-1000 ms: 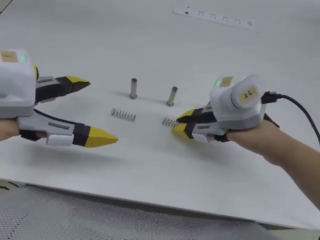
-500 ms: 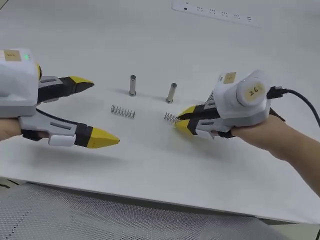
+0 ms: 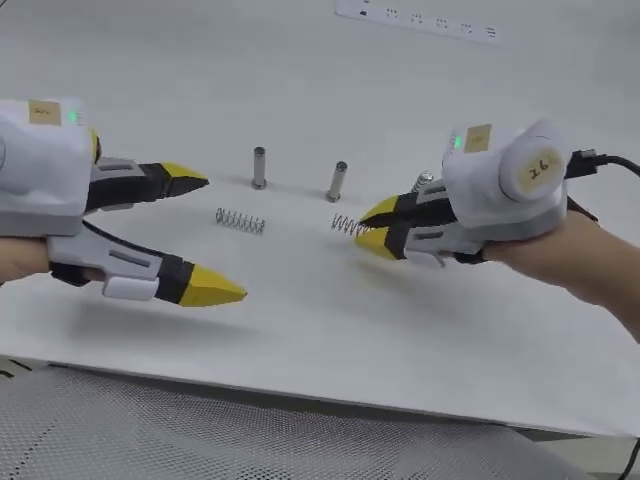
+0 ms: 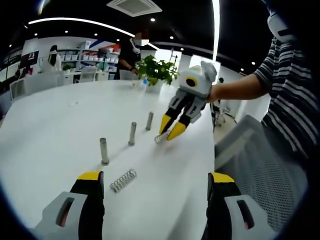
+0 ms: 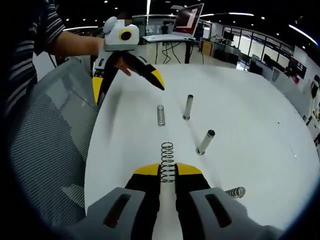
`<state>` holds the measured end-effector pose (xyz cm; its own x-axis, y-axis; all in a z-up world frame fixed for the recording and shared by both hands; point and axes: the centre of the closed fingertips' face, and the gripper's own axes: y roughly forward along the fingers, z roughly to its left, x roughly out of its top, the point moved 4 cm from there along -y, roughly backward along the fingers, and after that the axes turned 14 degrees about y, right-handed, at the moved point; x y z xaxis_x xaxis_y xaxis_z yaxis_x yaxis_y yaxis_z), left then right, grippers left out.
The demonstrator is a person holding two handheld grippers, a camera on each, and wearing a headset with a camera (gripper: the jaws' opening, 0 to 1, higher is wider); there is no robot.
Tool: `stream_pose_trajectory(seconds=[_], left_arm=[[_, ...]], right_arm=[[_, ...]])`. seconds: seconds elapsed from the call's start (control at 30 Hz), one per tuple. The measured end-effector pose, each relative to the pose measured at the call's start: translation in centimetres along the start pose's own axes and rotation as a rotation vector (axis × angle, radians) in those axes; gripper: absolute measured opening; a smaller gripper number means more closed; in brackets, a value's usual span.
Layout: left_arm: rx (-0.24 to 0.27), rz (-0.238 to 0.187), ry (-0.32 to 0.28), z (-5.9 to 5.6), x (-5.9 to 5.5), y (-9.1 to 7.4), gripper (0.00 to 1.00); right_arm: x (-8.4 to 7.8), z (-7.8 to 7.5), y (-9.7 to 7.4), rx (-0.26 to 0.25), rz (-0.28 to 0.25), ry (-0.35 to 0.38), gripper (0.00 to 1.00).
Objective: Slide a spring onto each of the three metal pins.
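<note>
Two bare metal pins [image 3: 259, 167] [image 3: 337, 181] stand upright mid-table. A third pin [image 3: 424, 181] peeks out behind my right gripper [image 3: 376, 226]; in the right gripper view this third pin [image 5: 235, 192] appears to have coils around it. My right gripper [image 5: 167, 172] is shut on the end of a spring [image 5: 167, 159], which sticks out level toward the pins [image 5: 205, 142]. That held spring [image 3: 346, 225] hangs just right of the middle pin. A second spring [image 3: 240, 221] lies loose in front of the left pin. My left gripper [image 3: 205, 235] is open, left of the loose spring [image 4: 123, 180].
A white power strip [image 3: 415, 20] lies at the far edge of the white table [image 3: 330, 330]. The table's near edge runs along the bottom, with a mesh chair [image 3: 250, 440] below it. In the gripper views, office desks and people stand far behind.
My right gripper has drawn the held spring a little to the right and up, away from the middle pin. The left gripper has edged slightly forward, still open.
</note>
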<state>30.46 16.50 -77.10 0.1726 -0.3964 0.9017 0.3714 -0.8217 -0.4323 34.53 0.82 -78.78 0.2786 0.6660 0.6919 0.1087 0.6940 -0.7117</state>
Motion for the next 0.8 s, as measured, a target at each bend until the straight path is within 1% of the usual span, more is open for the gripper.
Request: stream_pose_trajectory(seconds=[0.1, 0.2, 0.3, 0.4, 0.47, 0.57, 0.67, 0.7, 0.8], left_arm=[[-0.017, 0.002, 0.015, 0.0, 0.4, 0.4, 0.81], [-0.036, 0.000, 0.028, -0.1, 0.7, 0.9, 0.78], [-0.064, -0.012, 0.042, -0.5, 1.1, 1.7, 0.77], [-0.096, 0.002, 0.068, -0.9, 1.1, 2.4, 0.74], [-0.106, 0.001, 0.078, -1.0, 1.3, 2.8, 0.73], [-0.121, -0.003, 0.088, -0.9, 1.5, 3.3, 0.69], [-0.141, -0.013, 0.082, -1.0, 2.0, 3.7, 0.63], [-0.143, -0.022, 0.092, -0.9, 2.2, 3.9, 0.60], [-0.146, -0.043, 0.091, -0.8, 2.7, 4.2, 0.55]], right_arm=[[0.1, 0.5, -0.2, 0.003, 0.010, -0.038, 0.08], [0.2, 0.9, -0.4, 0.008, 0.008, -0.049, 0.08], [0.3, 1.2, -0.5, 0.016, 0.003, -0.060, 0.08], [0.4, 1.7, -0.6, 0.024, 0.006, -0.079, 0.08], [0.4, 2.0, -0.7, 0.027, 0.009, -0.092, 0.08], [0.5, 2.2, -0.9, 0.028, 0.006, -0.104, 0.08], [0.8, 2.3, -1.0, 0.026, -0.007, -0.104, 0.08], [0.9, 2.3, -1.1, 0.028, -0.013, -0.104, 0.08], [1.0, 2.5, -1.1, 0.031, -0.015, -0.107, 0.08]])
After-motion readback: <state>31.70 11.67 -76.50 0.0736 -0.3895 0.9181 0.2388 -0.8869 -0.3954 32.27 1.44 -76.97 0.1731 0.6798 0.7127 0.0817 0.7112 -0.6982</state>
